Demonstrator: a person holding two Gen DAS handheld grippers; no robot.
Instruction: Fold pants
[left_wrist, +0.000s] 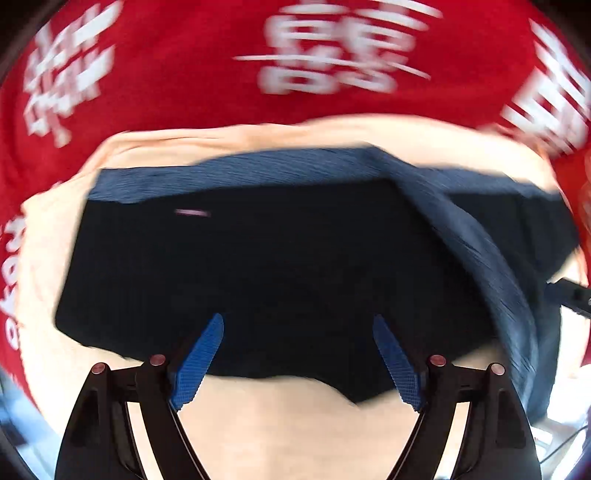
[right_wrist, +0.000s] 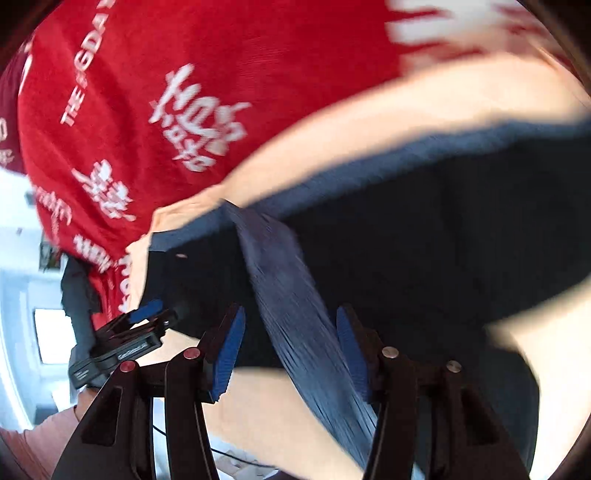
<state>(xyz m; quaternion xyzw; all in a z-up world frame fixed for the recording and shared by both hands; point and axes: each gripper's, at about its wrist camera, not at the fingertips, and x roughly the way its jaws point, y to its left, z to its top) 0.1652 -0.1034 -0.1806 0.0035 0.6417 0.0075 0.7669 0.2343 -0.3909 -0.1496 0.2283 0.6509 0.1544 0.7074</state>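
The dark navy pants (left_wrist: 258, 266) lie folded flat on a peach cloth (left_wrist: 258, 424). A lighter blue ribbed band (left_wrist: 472, 243) of the pants runs from the top fold down to the right. My left gripper (left_wrist: 297, 321) hovers over the near edge of the pants, jaws wide open and nothing between them. In the right wrist view the same ribbed band (right_wrist: 291, 325) passes between the pads of my right gripper (right_wrist: 290, 314). Narrow gaps show on both sides, so it is open. The left gripper (right_wrist: 147, 310) shows at the pants' left edge (right_wrist: 424, 240). Both views are blurred.
A red cloth (left_wrist: 177, 74) with white print lies under the peach cloth (right_wrist: 332, 140) and covers the far side. The right gripper's body (left_wrist: 569, 291) pokes in at the right edge. A sleeve (right_wrist: 33, 439) and a bright white room (right_wrist: 18, 277) show at left.
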